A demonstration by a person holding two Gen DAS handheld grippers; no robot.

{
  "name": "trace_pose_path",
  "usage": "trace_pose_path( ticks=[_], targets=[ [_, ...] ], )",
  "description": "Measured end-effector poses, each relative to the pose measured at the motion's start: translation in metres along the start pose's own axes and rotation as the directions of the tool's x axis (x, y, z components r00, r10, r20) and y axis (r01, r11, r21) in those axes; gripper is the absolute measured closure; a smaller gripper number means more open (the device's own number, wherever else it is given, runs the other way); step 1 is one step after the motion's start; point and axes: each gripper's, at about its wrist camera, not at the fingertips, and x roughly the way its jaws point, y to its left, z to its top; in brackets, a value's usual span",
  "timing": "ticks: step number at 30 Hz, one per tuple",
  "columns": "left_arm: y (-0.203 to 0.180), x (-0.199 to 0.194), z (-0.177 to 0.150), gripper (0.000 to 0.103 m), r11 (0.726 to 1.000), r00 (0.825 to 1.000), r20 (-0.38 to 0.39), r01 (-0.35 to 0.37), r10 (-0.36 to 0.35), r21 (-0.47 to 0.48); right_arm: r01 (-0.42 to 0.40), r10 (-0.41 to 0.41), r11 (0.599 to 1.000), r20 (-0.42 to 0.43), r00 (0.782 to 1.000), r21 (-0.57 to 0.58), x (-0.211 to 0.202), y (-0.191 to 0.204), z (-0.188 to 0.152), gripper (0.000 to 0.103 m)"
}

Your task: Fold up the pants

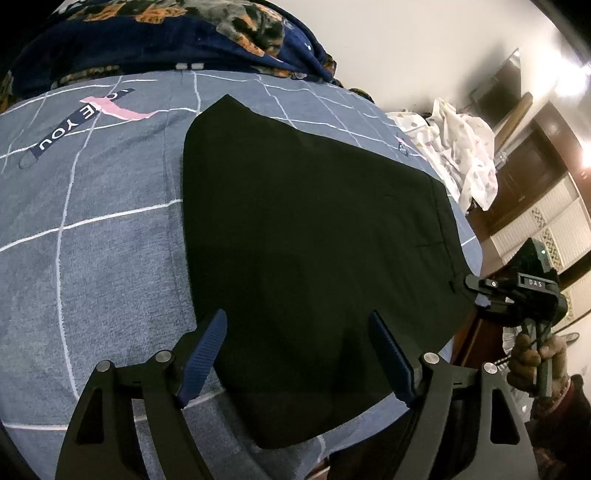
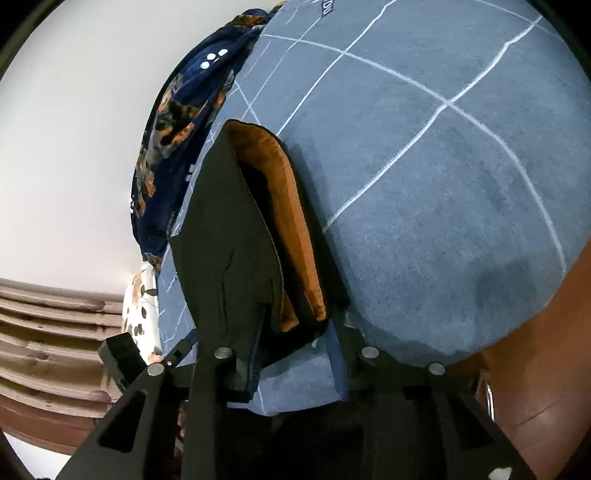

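We see black pants point(image 1: 314, 240) with an orange-brown lining point(image 2: 280, 206) on a grey-blue bedsheet point(image 1: 92, 258) crossed by white grid lines, a navy blanket point(image 1: 147, 40) with orange flowers, and blue-padded gripper fingers point(image 1: 207, 354).

- A bed point(image 1: 92, 258) with a blue-grey sheet crossed by white lines.
- A dark flowered blanket point(image 1: 166, 33) heaped at its far edge.
- Plain white wall point(image 1: 406, 48) behind.
- Dark wooden door point(image 1: 532, 173), bright lamps beside it.

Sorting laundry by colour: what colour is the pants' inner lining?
Orange-brown lining inside black pants, clearest in the right wrist view.
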Motion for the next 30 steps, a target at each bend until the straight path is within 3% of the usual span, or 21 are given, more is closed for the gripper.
trace_pose_path(
  ticks=[4,7,9,10,12,14,17,24,27,30],
  targets=[
    [0.0,-0.001,0.0,0.023,1.0,1.0,-0.003,-0.014,0.014,0.003,-0.045,0.045,0.999,-0.009,0.999,0.02,-0.001,-0.001,0.0,0.079],
    [0.005,-0.006,0.003,0.023,0.999,1.0,0.012,-0.005,0.005,-0.041,-0.171,0.171,0.985,0.0,0.985,0.029,-0.006,0.014,0.004,0.081],
    [0.011,-0.007,0.003,0.023,0.997,1.0,0.019,0.004,-0.002,-0.081,-0.324,0.324,0.946,0.029,0.945,-0.004,-0.015,0.031,0.008,0.082],
    [0.014,-0.006,0.004,0.023,0.995,1.0,0.012,-0.001,0.003,-0.095,-0.355,0.356,0.934,0.039,0.934,-0.028,-0.018,0.036,0.01,0.084],
    [0.019,-0.003,0.004,0.023,0.993,0.999,0.0,-0.035,0.035,-0.116,-0.248,0.251,0.967,0.045,0.967,-0.061,-0.014,0.031,0.017,0.084],
    [0.022,-0.003,0.003,0.023,0.992,1.0,0.008,-0.021,0.022,-0.125,-0.194,0.194,0.98,0.007,0.981,0.044,0.002,0.002,0.021,0.084],
    [0.02,-0.002,0.003,0.022,0.993,1.0,0.006,-0.028,0.029,-0.115,-0.203,0.207,0.97,-0.017,0.978,0.132,0.012,-0.023,0.02,0.084],
    [0.015,0.001,0.004,0.021,0.995,0.999,-0.004,-0.047,0.046,-0.087,-0.217,0.219,0.967,-0.006,0.976,0.136,0.001,-0.011,0.017,0.084],
    [0.016,0.001,0.003,0.021,0.995,0.999,0.002,-0.04,0.04,-0.088,-0.149,0.151,0.982,-0.013,0.988,0.119,0.001,-0.009,0.012,0.085],
    [0.015,0.001,0.002,0.021,0.996,0.999,0.003,-0.045,0.045,-0.075,-0.154,0.16,0.975,-0.025,0.987,0.163,0.008,-0.023,0.015,0.087]
  ],
)
